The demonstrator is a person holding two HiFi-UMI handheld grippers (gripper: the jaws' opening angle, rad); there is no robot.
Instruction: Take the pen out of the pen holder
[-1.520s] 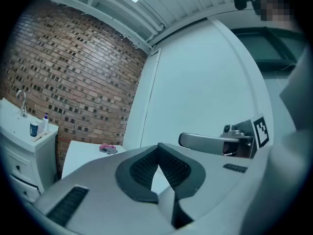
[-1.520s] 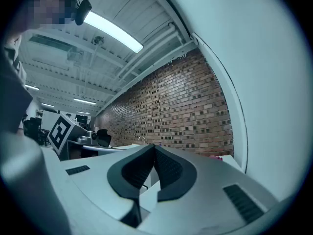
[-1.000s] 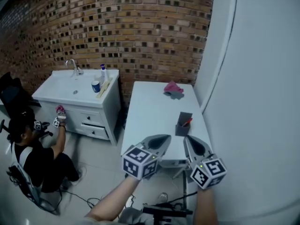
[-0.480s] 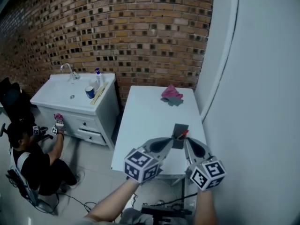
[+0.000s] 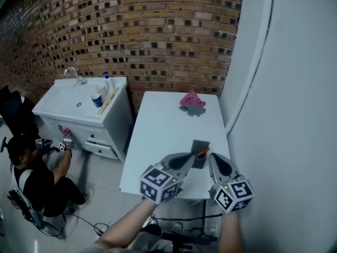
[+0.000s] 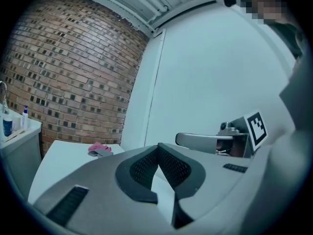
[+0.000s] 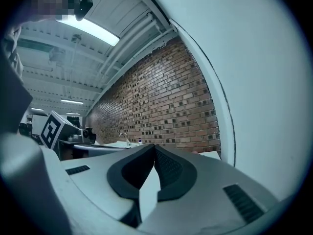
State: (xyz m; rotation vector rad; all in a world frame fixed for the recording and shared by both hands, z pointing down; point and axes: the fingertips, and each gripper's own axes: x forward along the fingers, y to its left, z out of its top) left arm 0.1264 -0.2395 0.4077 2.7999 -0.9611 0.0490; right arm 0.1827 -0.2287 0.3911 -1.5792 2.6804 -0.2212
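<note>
Both tools are shut and empty. The left gripper (image 5: 188,157) has its jaws together at the tips, with nothing between them in its own view. The right gripper (image 5: 215,158) is the same, tips meeting on nothing. Both point level over the near end of the table.

Surroundings, largest first:
- A brick wall (image 5: 147,36) runs across the back, and a plain white wall (image 5: 295,115) closes the right side.
- The white table (image 5: 163,136) stands against that white wall, and its top is mostly bare.
- A white sink cabinet (image 5: 87,109) stands to the left of the table. A person (image 5: 31,167) crouches at its drawers and plays no part in my task.
- The pen holder (image 5: 200,144), a dark grey box, stands upright on the near right part of the table. From the head view it sits just past and between the two tools. The left tool's tip overlaps its left edge, but I cannot tell whether they touch.
- A pink cloth (image 5: 190,98) lies at the far end, well apart from the holder.
- The pen (image 5: 204,152) shows only as a red end sticking out at the holder's top right. It is inside the holder and untouched.

Progress: I judge the approach nearly done. No grip has been made and the pen is not yet out. One tool has to open, close on the red end and lift it clear, and the other may need to steady the holder.
</note>
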